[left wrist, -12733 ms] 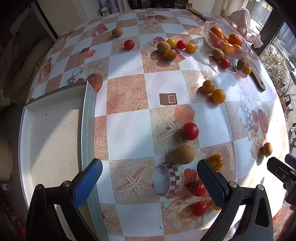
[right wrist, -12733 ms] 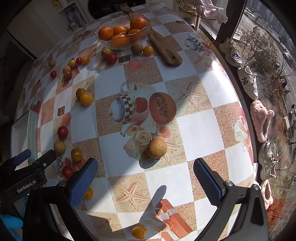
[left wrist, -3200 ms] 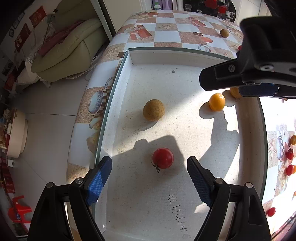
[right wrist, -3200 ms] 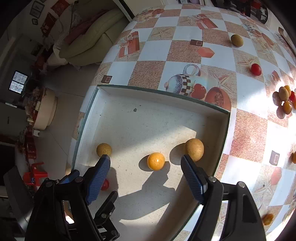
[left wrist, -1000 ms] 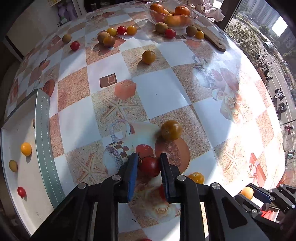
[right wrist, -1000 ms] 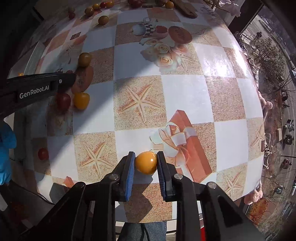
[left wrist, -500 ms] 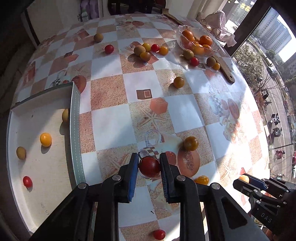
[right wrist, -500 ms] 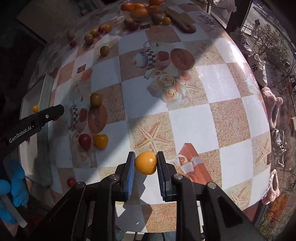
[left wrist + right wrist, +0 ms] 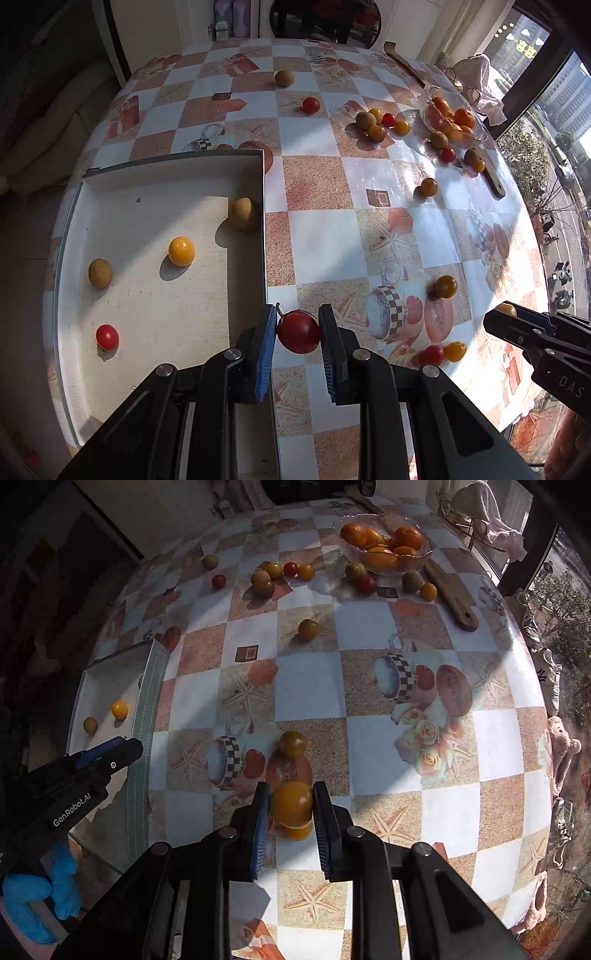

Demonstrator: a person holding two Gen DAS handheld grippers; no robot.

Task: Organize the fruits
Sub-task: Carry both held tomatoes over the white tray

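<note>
Tomato (image 9: 298,331) in left gripper (image 9: 297,336), seemingly orange tomato (image 9: 291,804) in right gripper (image 9: 289,816).

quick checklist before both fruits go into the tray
1. Left gripper shut on the red tomato: ok.
2. Right gripper shut on the orange tomato: ok.
3. Red tomato over the tray: not ok, it hangs just outside the right wall.
4. Free floor in the tray: ok, only four fruits, spread apart.
5. Grippers apart from each other: ok, the right one sits far off at the edge of the left view.
6. Orange tomato clear of the loose one under it: cannot tell.
</note>
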